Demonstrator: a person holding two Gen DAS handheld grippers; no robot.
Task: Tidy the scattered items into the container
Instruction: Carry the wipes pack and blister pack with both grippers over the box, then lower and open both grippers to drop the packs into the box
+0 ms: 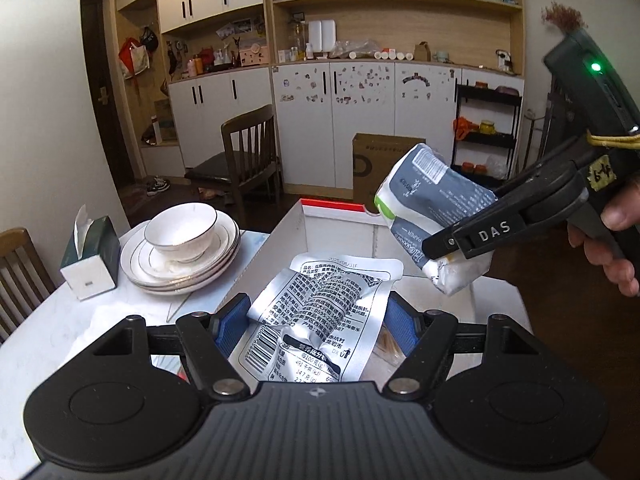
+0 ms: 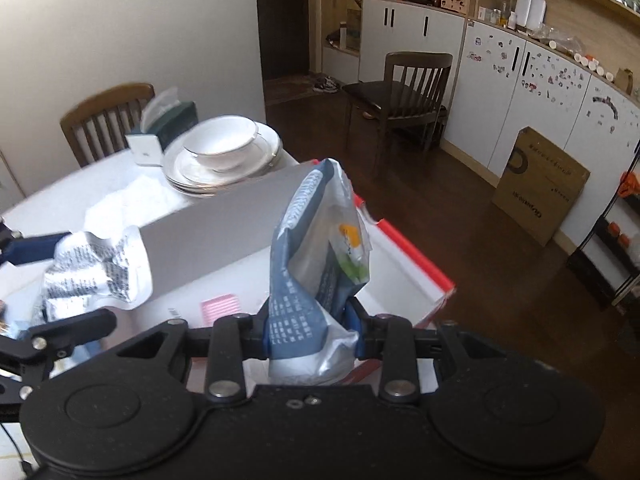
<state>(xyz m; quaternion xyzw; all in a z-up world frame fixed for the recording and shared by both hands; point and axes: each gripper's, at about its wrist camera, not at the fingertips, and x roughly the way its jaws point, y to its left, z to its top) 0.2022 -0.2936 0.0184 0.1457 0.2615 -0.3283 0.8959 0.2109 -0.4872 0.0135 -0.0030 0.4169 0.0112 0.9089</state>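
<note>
Pending deposit: we are pinching a silver pouch (image 1: 316, 312) in the left gripper (image 1: 314, 326) and a tissue pack (image 2: 316, 264) in the right gripper (image 2: 310, 330), both over the box (image 2: 404, 264); neither is released yet.

Both wrist views close above box (image 1: 340, 216) (image 2: 408, 256), facing cabinets (shared: box, dishes (image 1: 180, 256) (image 2: 224, 160)).

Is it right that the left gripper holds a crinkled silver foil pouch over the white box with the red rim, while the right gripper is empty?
Not quite. The right gripper is not empty: in the right wrist view it is shut on a grey-and-white plastic tissue pack. The rest stands: the left gripper holds the crinkled silver foil pouch over the white box with the red rim.
</note>
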